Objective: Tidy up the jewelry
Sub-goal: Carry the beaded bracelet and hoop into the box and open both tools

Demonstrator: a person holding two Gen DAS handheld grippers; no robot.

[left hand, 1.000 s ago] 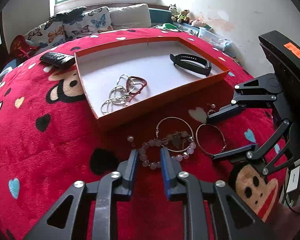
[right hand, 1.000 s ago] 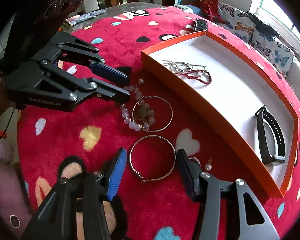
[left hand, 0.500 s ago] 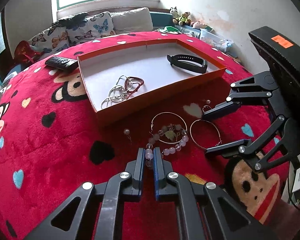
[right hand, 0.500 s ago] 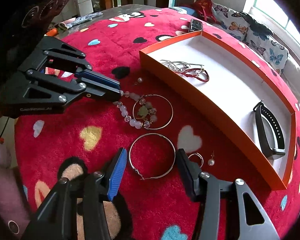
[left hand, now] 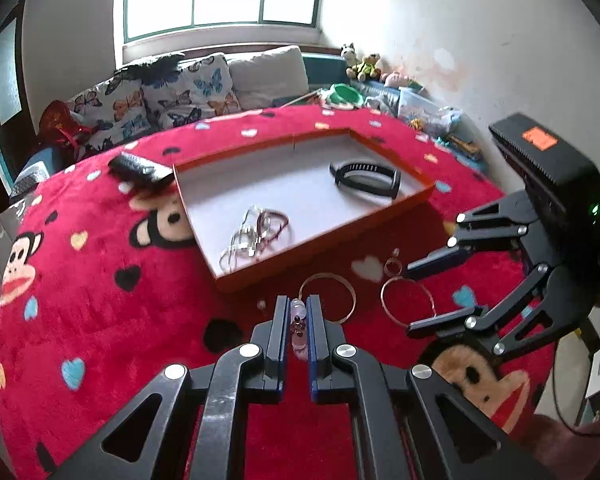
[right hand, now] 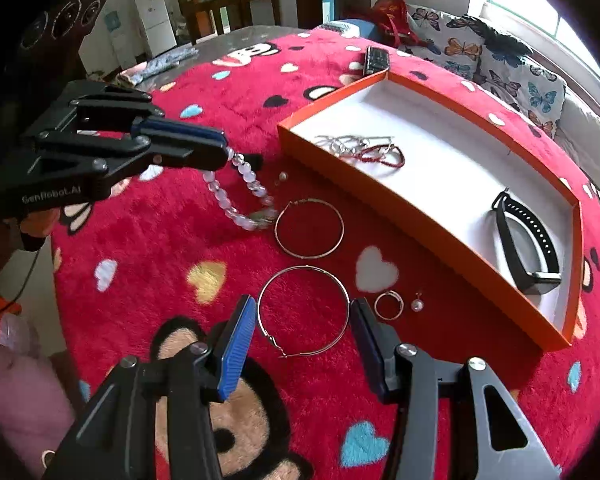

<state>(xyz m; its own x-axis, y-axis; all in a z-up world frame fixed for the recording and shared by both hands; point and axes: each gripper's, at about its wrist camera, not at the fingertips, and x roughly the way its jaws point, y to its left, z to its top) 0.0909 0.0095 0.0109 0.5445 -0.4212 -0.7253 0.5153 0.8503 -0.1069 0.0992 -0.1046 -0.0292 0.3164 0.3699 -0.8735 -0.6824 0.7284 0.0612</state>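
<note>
Left gripper (right hand: 220,154) is clamped on one pale pink bead bracelet (right hand: 236,200), its loop hanging to the red blanket (right hand: 140,272). Right gripper (right hand: 302,334) stands half open around one of two large hoop earrings (right hand: 303,310), pads apart from it; the second hoop (right hand: 309,228) lies nearer the orange tray (right hand: 380,196). One small ring (right hand: 388,305) and two pearl studs (right hand: 417,304) lie near the tray's long edge. Inside: one black band (right hand: 526,236) and one tangle of bracelets (right hand: 360,148).
</note>
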